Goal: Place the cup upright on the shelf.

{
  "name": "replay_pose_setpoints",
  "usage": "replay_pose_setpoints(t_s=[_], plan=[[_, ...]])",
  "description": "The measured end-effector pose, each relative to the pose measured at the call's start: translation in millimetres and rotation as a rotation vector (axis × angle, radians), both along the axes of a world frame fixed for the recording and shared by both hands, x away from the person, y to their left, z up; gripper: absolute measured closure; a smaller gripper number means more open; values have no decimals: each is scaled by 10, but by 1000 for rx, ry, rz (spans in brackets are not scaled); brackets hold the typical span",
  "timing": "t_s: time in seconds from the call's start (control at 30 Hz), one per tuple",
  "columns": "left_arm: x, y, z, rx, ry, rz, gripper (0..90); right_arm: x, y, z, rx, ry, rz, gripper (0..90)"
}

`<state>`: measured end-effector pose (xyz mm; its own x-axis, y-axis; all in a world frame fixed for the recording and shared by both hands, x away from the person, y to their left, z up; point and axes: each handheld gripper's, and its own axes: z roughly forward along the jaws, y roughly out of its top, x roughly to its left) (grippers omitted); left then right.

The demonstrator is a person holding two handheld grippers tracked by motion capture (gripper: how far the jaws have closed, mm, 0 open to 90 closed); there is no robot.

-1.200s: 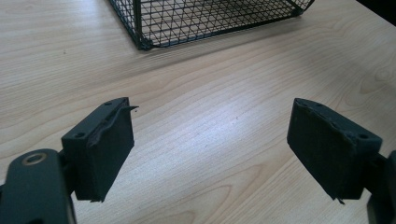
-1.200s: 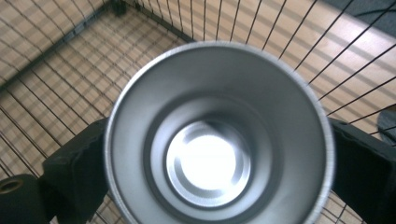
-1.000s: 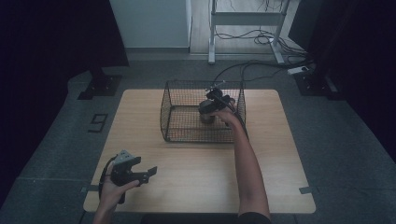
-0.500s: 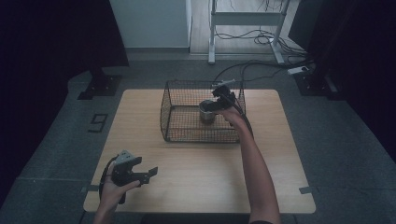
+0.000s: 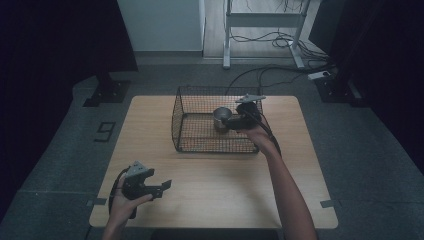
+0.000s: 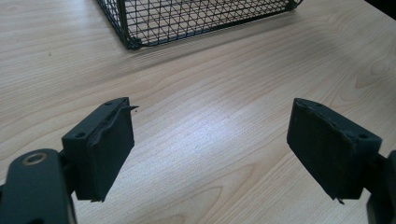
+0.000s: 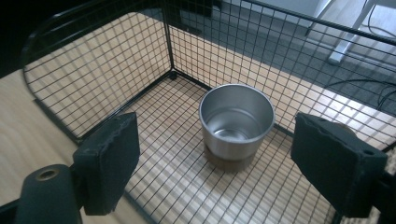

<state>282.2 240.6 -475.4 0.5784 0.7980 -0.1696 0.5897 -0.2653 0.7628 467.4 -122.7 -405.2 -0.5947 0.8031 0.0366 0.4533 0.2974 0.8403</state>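
Note:
A shiny metal cup [image 7: 236,122] with a brown base stands upright on the floor of a black wire basket [image 5: 200,131], toward its far right part [image 5: 221,118]. My right gripper [image 7: 224,168] hangs over the basket's right side, open, with the cup a little beyond its jaws and nothing between them; in the high view the right gripper [image 5: 240,120] sits just right of the cup. My left gripper [image 5: 162,187] is held low over the table's near left corner, open and empty, and the left gripper [image 6: 210,149] faces bare wood with the basket's corner [image 6: 133,42] farther ahead.
The wooden table [image 5: 210,200] has free room in front of the basket and at both sides. Cables [image 5: 280,70] and a metal stand [image 5: 260,30] lie on the floor beyond the table. A floor marking [image 5: 105,131] sits to the left.
The right gripper has let go of the cup and drawn back toward the basket's right side; the cup now stands on the basket floor. The left gripper has not moved.

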Motion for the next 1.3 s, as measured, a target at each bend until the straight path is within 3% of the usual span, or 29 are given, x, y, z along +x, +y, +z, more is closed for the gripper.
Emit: replay_pose_setpoints(t_s=[0.17, 0.4, 0.6, 0.87, 1.07, 1.17, 1.3], plan=[[5, -14, -10, 0, 4, -4, 152, -273, -166, 21, 41, -26, 11, 165], [7, -67, -30, 11, 9, -16, 152, -616, -412, -40, 50, -60, 6, 175], [7, -82, -38, 16, 11, -16, 152, -862, -627, -188, 63, -70, -16, 183], [10, -86, -47, 17, 13, -17, 152, -1178, -761, -441, 74, -79, -26, 184], [9, -88, -47, 18, 14, -18, 152, -1328, -879, -709, 79, -59, -46, 187], [11, -96, -54, 21, 16, -18, 152, -1340, -927, -793, 88, -42, -64, 191], [14, -105, -60, 23, 18, -17, 152, -1354, -946, -840, 87, -57, -76, 190]])
